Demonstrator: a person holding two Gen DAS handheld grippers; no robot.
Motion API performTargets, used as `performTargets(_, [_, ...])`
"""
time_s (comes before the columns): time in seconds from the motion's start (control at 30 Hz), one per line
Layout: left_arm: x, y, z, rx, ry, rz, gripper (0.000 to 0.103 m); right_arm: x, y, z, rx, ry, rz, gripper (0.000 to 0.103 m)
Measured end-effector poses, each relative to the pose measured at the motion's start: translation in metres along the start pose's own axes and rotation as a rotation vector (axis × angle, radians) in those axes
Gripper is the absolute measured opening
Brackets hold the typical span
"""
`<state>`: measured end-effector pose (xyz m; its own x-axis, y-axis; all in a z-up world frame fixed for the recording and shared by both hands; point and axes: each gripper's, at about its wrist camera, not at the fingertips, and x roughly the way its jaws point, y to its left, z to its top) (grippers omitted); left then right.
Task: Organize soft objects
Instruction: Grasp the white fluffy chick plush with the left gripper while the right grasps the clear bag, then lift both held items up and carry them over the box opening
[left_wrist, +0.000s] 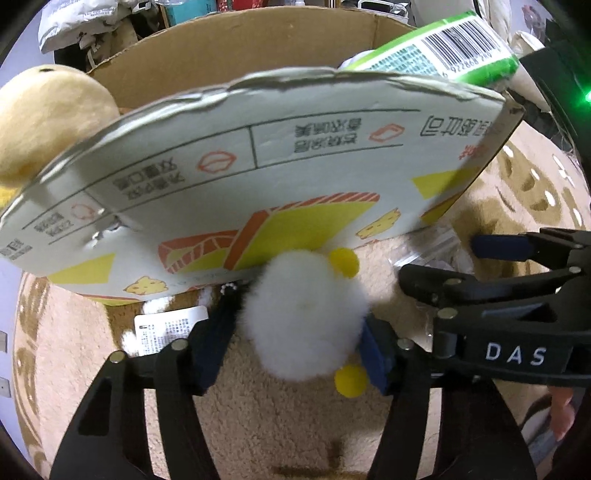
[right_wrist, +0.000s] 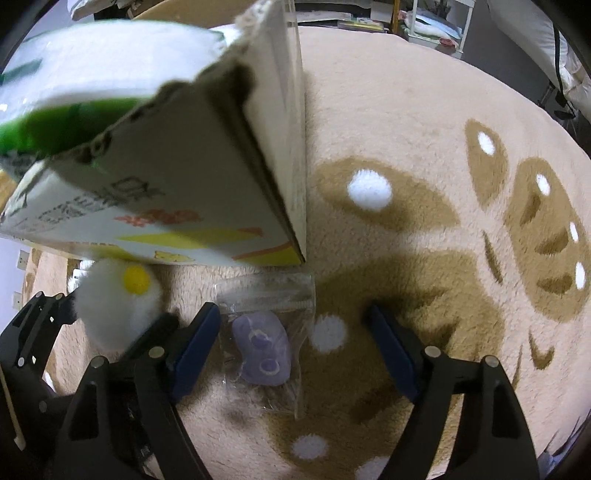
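A white fluffy toy (left_wrist: 306, 325) with yellow pom-poms lies on the beige rug against the front of a printed cardboard box (left_wrist: 258, 166). My left gripper (left_wrist: 299, 314) is shut on it, a blue pad pressed into each side. The toy (right_wrist: 114, 310) also shows at the left of the right wrist view. A clear plastic bag (right_wrist: 266, 295) holding a purple soft piece (right_wrist: 262, 347) lies flat on the rug just right of the toy. My right gripper (right_wrist: 291, 312) stands open over it, its pads on either side, and it also appears in the left wrist view (left_wrist: 450, 258).
The box (right_wrist: 184, 166) holds a green tissue pack (left_wrist: 443, 44). A tan plush (left_wrist: 44, 110) sits at the box's left end. A white label (left_wrist: 166, 328) lies on the rug (right_wrist: 424, 129), which has brown and white patterning. Household clutter stands behind the box.
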<state>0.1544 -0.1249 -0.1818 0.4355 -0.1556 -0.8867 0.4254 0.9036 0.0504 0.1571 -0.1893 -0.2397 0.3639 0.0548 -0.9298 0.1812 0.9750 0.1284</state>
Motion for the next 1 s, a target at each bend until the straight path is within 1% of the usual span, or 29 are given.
performTargets(0.07, [-0.002, 0.001, 0.0, -0.01, 0.003, 0.0, 0.057, 0.0, 0.002, -0.003, -0.002, 0.001, -0.003, 0.084])
performTargets(0.1, [-0.002, 0.001, 0.0, -0.012, 0.002, 0.004, 0.054, 0.002, 0.002, -0.005, -0.007, 0.0, -0.011, 0.083])
performTargets(0.2, [-0.003, 0.0, 0.0, 0.003, 0.005, 0.026, 0.049, -0.001, 0.009, -0.011, -0.019, -0.004, -0.025, 0.079])
performTargets(0.27, [-0.005, 0.003, -0.002, 0.003, 0.006, 0.024, 0.047, -0.003, 0.01, -0.013, -0.021, -0.002, -0.033, 0.076])
performTargets(0.4, [-0.006, 0.007, -0.003, -0.016, 0.01, 0.016, 0.044, -0.006, 0.011, -0.019, -0.013, 0.008, -0.017, 0.074])
performTargets(0.43, [-0.01, 0.01, -0.008, -0.024, 0.011, 0.012, 0.043, -0.007, 0.011, -0.02, -0.008, 0.012, -0.014, 0.072])
performTargets(0.5, [-0.015, 0.016, -0.011, -0.036, 0.012, 0.008, 0.041, -0.008, 0.008, -0.023, 0.002, 0.018, -0.003, 0.07])
performTargets(0.53, [-0.017, 0.02, -0.012, -0.042, 0.012, 0.011, 0.041, -0.01, 0.008, -0.025, 0.007, 0.025, 0.009, 0.068])
performTargets(0.57, [-0.019, 0.021, -0.013, -0.046, 0.011, 0.012, 0.041, -0.01, 0.008, -0.027, 0.006, 0.032, 0.017, 0.061])
performTargets(0.6, [-0.019, 0.025, -0.013, -0.052, 0.009, 0.012, 0.041, -0.012, 0.01, -0.03, -0.005, 0.035, 0.015, 0.058])
performTargets(0.67, [-0.024, 0.03, -0.017, -0.066, 0.012, 0.007, 0.041, -0.013, 0.014, -0.035, -0.031, 0.034, -0.005, 0.039])
performTargets(0.7, [-0.026, 0.031, -0.018, -0.068, 0.008, 0.007, 0.041, -0.017, 0.014, -0.042, -0.048, 0.029, -0.009, 0.036])
performTargets(0.83, [-0.046, 0.034, -0.023, -0.089, -0.008, 0.019, 0.041, -0.023, 0.02, -0.05, -0.078, 0.005, -0.015, 0.029])
performTargets(0.9, [-0.052, 0.039, -0.025, -0.104, -0.014, 0.025, 0.041, -0.027, 0.019, -0.055, -0.076, -0.008, -0.001, 0.023])
performTargets(0.97, [-0.061, 0.045, -0.029, -0.123, -0.019, 0.033, 0.041, -0.035, 0.026, -0.056, -0.068, -0.022, 0.019, 0.019])
performTargets(1.0, [-0.066, 0.046, -0.03, -0.131, -0.026, 0.04, 0.041, -0.039, 0.022, -0.053, -0.07, -0.029, 0.031, 0.017])
